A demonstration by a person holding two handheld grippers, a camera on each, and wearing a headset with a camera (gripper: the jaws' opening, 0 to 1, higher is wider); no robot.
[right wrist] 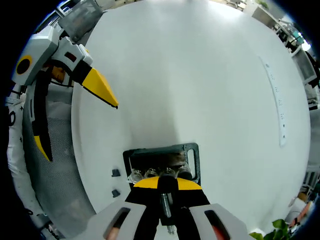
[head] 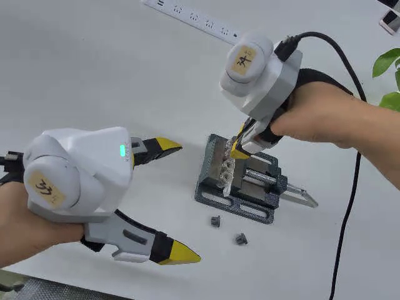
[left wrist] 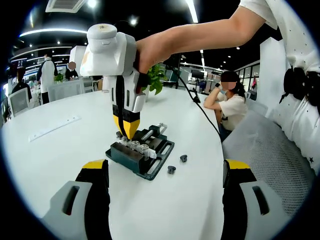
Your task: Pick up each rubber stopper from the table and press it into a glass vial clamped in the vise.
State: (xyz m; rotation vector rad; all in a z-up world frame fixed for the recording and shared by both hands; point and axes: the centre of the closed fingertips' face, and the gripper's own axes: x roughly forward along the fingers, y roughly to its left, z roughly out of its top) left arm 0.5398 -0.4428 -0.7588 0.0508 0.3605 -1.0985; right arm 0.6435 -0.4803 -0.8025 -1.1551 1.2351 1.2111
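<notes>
We've got a white round table (head: 94,75) with a matte top. A grey vise (head: 209,199) sits flat on it, right of centre in the head view, with its screw end pointing right. Two small dark stoppers lie loose on the top just beside the vise base, one (head: 215,220) nearer it, the other (head: 241,238) slightly off, not touching. A white power strip (head: 194,19) lies along the far side. A black cable (head: 344,237) runs over the right part; we can't tell where it touches down.

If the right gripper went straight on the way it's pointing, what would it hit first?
Most likely the glass vials clamped in the vise: the right gripper points down with its tips right over the row. How close they are is unclear.
</notes>
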